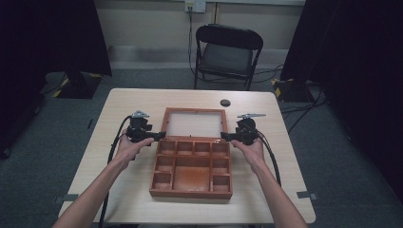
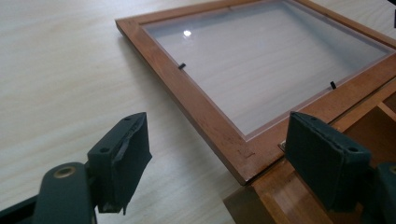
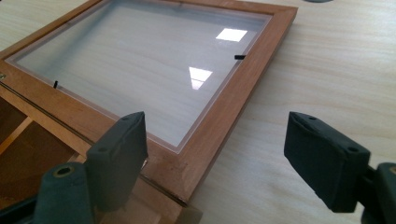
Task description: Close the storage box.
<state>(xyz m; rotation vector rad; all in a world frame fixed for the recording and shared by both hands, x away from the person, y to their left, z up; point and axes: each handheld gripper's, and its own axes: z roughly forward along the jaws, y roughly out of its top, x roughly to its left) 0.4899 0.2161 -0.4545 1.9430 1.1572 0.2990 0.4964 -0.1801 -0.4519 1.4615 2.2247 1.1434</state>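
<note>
Wooden compartment box (image 1: pixel 192 168) lies open on the table (image 1: pixel 119 109), glass-paned lid (image 1: pixel 194 123) flat; left gripper (image 1: pixel 159 136) and right gripper (image 1: pixel 227 137) flank the lid's hinge corners, jaws apart, holding nothing

high view looks down from above; gripper views share the lid (image 2: pixel 261 74) close-up

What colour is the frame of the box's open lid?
Reddish-brown wood around a clear pane; the lid frame shows best in the right gripper view.
</note>
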